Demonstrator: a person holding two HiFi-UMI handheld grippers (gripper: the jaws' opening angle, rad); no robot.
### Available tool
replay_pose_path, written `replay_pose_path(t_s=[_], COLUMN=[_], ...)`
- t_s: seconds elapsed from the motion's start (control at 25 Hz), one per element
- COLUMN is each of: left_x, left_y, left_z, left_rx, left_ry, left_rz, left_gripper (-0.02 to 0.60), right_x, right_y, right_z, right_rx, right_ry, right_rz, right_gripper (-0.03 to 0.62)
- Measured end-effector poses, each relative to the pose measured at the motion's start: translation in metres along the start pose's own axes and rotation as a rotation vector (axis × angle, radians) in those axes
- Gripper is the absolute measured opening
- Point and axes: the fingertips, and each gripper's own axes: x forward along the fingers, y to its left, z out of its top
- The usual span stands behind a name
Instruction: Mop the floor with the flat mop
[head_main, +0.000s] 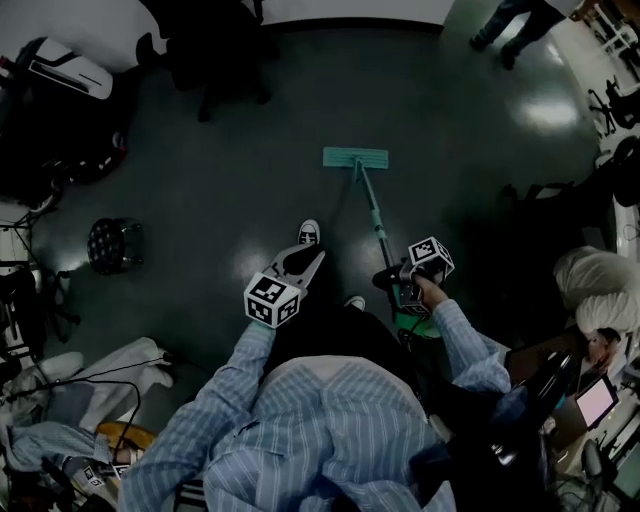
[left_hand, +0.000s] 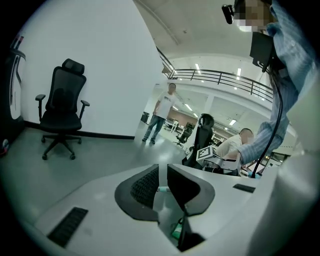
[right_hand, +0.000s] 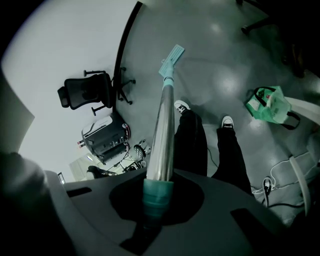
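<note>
Currently my right gripper (head_main: 398, 283) has its jaws clamped on the near, teal-capped end of the silver metal mop pole (head_main: 372, 210). The pole runs straight away from me to the teal flat mop pad (head_main: 355, 157), which lies on the dark floor (head_main: 230, 190). My left gripper (head_main: 298, 264) hangs to the left, its jaws narrowly apart and empty.

— Where is the flat mop (head_main: 355, 157)?
— Its head lies on the floor (head_main: 230, 190), ahead of the person's forward shoe (head_main: 309, 232); the handle (head_main: 372, 205) runs back into the right gripper (head_main: 405, 285).
— And the left gripper (head_main: 300, 265)?
— Left of the handle, apart from it, over that shoe; a stool (head_main: 113, 243) stands far left; a bag (right_hand: 267, 104) lies right of the feet.
</note>
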Motion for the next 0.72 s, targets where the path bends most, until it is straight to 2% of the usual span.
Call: replay_pose_path(t_s=[0.2, 0.4, 0.72], left_x=[-0.015, -0.023, -0.031], left_y=[-0.032, -0.046, -0.067], left_z=[-0.019, -0.031, -0.039], left_rx=[-0.024, -0.021, -0.002], left_ry=[-0.034, -0.045, -0.038], left_rz=[0.05, 0.08, 0.061], left_gripper=[0.054, 0.055, 0.054], right_x=[-0.023, -0.04, -0.061], right_y=[-0.054, -0.09, -0.127], right_z=[-0.051, -0.094, -0.153], right_rx=[0.004, 0.018, 0.014], right_ry=[0.021, 0.051, 0.099], right_rz=[0.014, 0.011, -0.02], right_gripper=[0.018, 0.018, 0.018])
